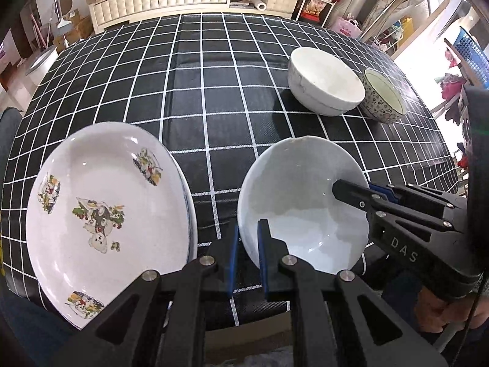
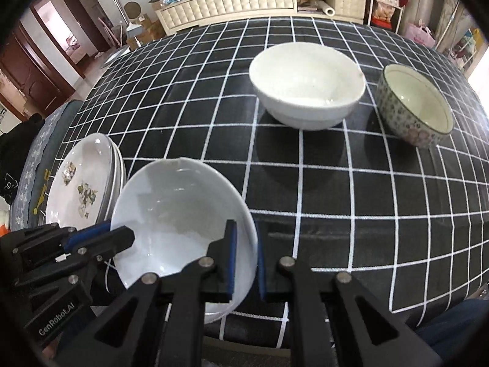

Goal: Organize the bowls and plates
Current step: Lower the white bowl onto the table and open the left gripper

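A white deep plate (image 1: pixel 299 198) (image 2: pixel 177 214) with a chipped far rim sits low over the near edge of the checked table, held from both sides. My left gripper (image 1: pixel 248 238) (image 2: pixel 113 235) is shut on its left rim. My right gripper (image 2: pixel 244 244) (image 1: pixel 351 191) is shut on its right rim. Just left of it lies a stack of plates (image 1: pixel 101 208) (image 2: pixel 85 183) printed with cartoon pictures. Farther back on the right stand a white bowl (image 1: pixel 327 79) (image 2: pixel 305 82) and, right of it, a flower-patterned bowl (image 1: pixel 383 98) (image 2: pixel 415 104).
The black tablecloth with white grid lines (image 1: pixel 214 76) (image 2: pixel 336 198) lies bare across the middle and far left. A person's hand (image 1: pixel 443 309) holds the right gripper's handle. A cream cabinet (image 1: pixel 162 0) and cluttered shelves stand beyond the table's far edge.
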`<state>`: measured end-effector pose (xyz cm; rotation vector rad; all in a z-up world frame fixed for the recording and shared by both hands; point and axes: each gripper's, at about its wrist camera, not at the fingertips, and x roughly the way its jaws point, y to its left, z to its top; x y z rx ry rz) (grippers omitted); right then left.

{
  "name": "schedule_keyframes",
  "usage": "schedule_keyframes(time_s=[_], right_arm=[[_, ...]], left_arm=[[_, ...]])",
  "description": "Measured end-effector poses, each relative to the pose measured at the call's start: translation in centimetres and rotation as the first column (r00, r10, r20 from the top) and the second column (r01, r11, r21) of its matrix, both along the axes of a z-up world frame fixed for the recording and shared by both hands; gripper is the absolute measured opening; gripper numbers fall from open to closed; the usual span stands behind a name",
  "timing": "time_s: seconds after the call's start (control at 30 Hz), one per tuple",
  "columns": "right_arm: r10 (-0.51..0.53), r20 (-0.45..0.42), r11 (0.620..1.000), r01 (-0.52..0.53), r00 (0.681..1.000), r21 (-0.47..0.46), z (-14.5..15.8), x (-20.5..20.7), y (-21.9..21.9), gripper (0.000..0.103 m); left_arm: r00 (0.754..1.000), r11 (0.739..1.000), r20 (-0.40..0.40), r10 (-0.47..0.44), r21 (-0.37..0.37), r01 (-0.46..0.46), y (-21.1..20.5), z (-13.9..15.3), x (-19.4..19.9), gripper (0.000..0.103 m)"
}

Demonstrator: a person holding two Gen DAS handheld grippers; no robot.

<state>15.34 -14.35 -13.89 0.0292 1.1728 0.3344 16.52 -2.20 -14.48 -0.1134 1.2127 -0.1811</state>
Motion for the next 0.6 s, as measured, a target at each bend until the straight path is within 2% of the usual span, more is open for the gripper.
schedule_keyframes(time_s=[0.27,0.6], right_arm=[[-0.001,0.006,1.0,0.001,1.0,-0.014,-0.4,0.2,0.1,0.015],[-0.025,0.105,0.999,0.028,0.994,-0.029,2.0,-0.3,-0.6,0.015]], left_arm=[[1.0,1.0,0.022,-0.016,0.019,0.016,-0.3,0.0,0.3,0.01],[0.995,1.0,0.097,-0.007,0.012,0.006,1.0,2.3,-0.2,0.01]])
